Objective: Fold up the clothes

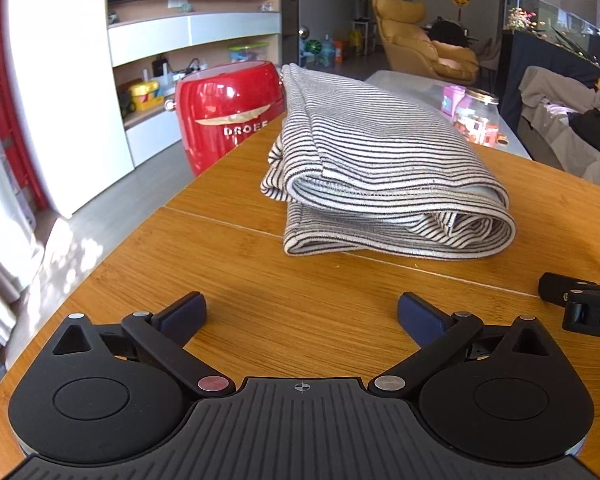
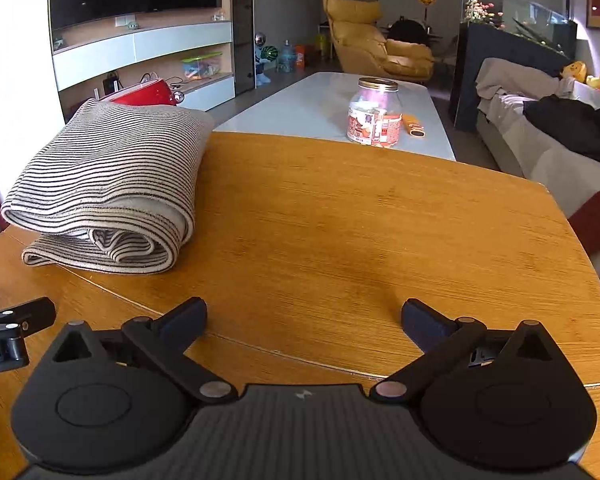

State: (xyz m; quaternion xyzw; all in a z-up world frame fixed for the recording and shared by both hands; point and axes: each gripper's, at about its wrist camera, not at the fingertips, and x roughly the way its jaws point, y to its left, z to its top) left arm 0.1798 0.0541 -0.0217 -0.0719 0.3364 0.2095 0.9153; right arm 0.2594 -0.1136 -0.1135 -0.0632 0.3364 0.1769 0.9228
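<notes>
A black-and-white striped garment (image 1: pixel 380 160) lies folded in several layers on the wooden table (image 1: pixel 260 304). It also shows in the right wrist view (image 2: pixel 108 184), at the left. My left gripper (image 1: pixel 302 314) is open and empty, low over the table, a short way in front of the garment. My right gripper (image 2: pixel 304 318) is open and empty over bare wood, to the right of the garment. Part of the right gripper (image 1: pixel 580 304) shows at the right edge of the left wrist view, and part of the left gripper (image 2: pixel 8 332) at the left edge of the right wrist view.
A red suitcase (image 1: pixel 228 112) stands beyond the table's left edge. A white coffee table (image 2: pixel 332 116) with a glass jar (image 2: pixel 374 112) stands behind the wooden table. A sofa with dark clothes (image 2: pixel 572 128) is at the right. A seam (image 2: pixel 284 354) crosses the tabletop.
</notes>
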